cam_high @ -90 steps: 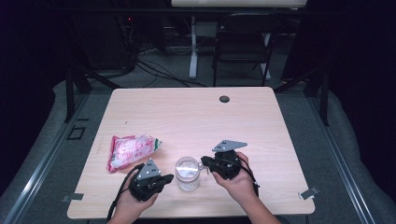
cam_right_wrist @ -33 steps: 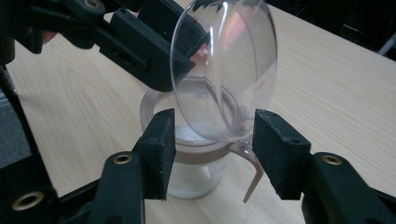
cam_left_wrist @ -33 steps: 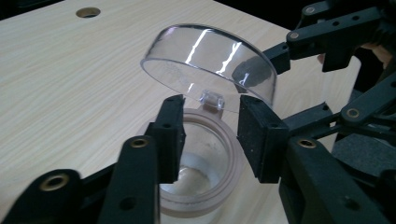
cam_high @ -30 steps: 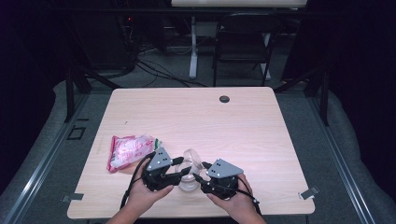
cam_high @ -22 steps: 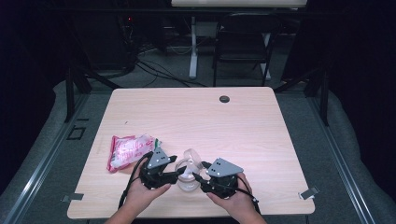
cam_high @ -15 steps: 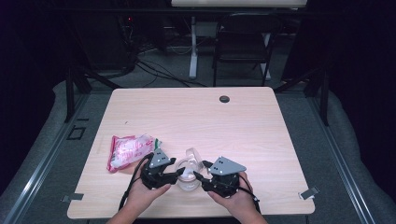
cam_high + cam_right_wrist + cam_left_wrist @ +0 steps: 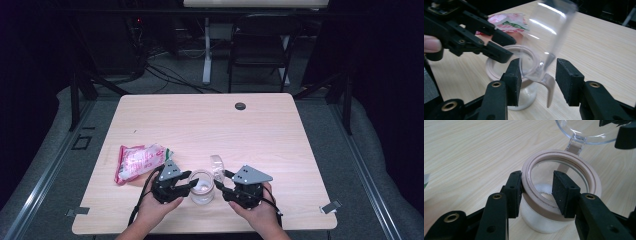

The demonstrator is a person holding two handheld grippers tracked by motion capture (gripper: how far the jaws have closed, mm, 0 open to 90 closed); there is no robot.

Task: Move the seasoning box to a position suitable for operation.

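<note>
A clear jar with a beige rim stands near the table's front edge, its hinged clear lid swung up and open. My left gripper sits at the jar's left. One pad touches the rim's outside and the other hangs over the opening. Its jaws have just been closing, but they do not pinch the rim. My right gripper is at the jar's right with the upright lid between its pads. Its jaws have also just been closing, and a gap remains at the right pad.
A pink snack packet lies on the table just left of the left hand. A small black disc sits near the far edge. A chair and cables stand on the floor beyond the table.
Since the oldest frame the lid has swung open. Over the last second the left gripper sank to the jar's rim. The right gripper stayed by the lid.
</note>
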